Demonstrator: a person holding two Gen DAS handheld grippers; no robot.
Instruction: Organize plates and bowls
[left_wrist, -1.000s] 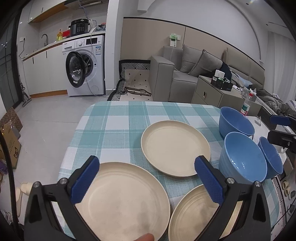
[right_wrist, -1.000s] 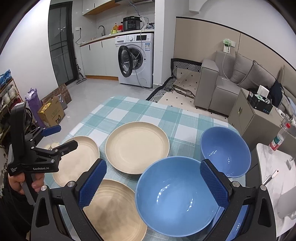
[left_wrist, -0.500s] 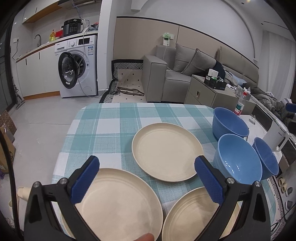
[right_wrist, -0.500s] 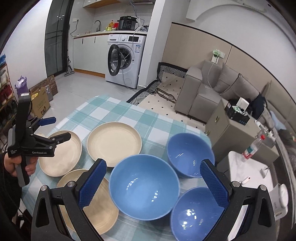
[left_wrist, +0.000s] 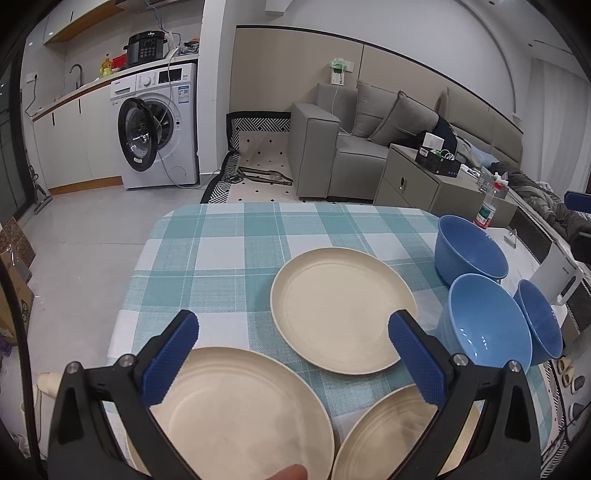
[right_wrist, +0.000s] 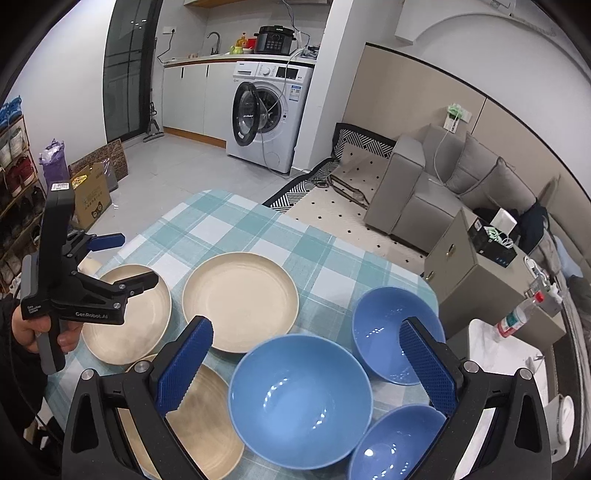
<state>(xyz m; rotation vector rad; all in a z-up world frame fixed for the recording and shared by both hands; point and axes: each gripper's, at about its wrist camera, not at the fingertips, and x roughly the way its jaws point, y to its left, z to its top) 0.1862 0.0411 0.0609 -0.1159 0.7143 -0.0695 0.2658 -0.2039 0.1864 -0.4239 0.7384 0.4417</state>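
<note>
On the tabletop (left_wrist: 229, 236) we've got three plates (left_wrist: 341, 308) and three bowls (right_wrist: 299, 391) lying separate, nothing stacked yet. Both tongs, left (left_wrist: 293, 356) and right (right_wrist: 304, 365), hang spread and empty, so next we probably grab a rim.

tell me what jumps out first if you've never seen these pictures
Three cream plates cluster on the near left of the teal checked tablecloth, with three blue bowls grouped to their right. Both grippers hang above them with jaws wide apart and empty: the left gripper over the leftmost plate, the right gripper over the biggest bowl. Behind the table, a white washing machine stands with its door open.
</note>
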